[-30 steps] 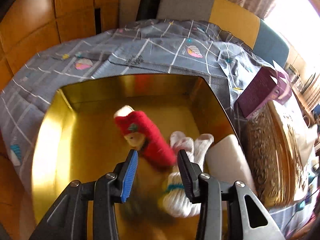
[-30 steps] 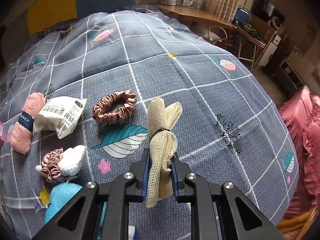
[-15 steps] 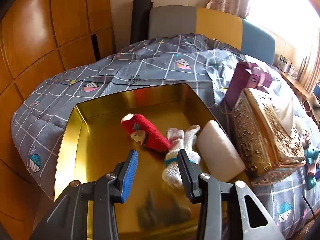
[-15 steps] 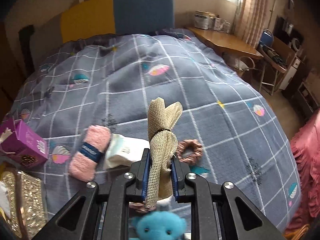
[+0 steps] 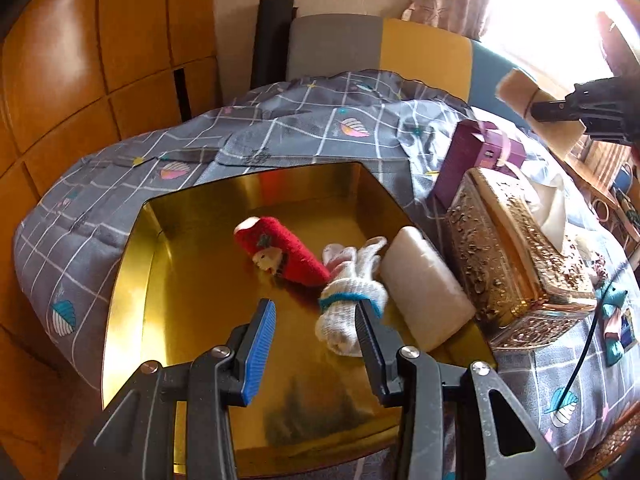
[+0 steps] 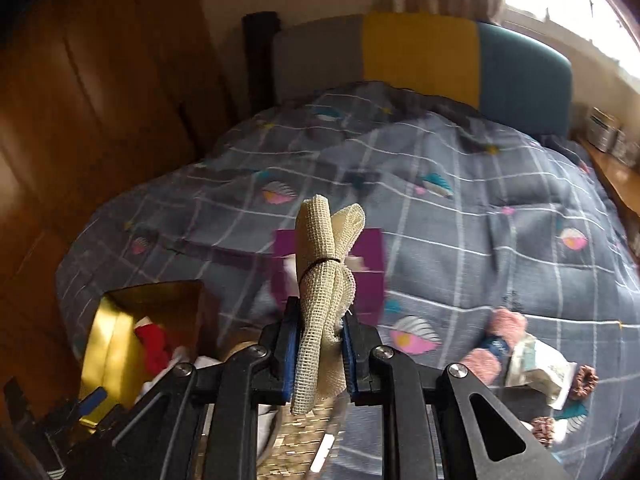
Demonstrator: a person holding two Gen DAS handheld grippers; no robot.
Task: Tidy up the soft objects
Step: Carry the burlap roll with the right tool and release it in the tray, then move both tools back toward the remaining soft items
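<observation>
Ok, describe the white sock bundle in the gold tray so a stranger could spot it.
Find the gold tray on the grey checked bedspread. Inside, between the red sock roll and the pale block, lies the white sock bundle, the only one with a teal band.

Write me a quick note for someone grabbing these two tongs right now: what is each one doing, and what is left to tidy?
Right tongs: shut on the mesh cloth, up in the air over the bed.
Left tongs: open, empty, above the gold tray.
Done: red sock, white socks and a white pad lie in the tray.
Left: drop the mesh cloth in the tray, then fetch the pink roll, white packet and scrunchies lying on the quilt.
</observation>
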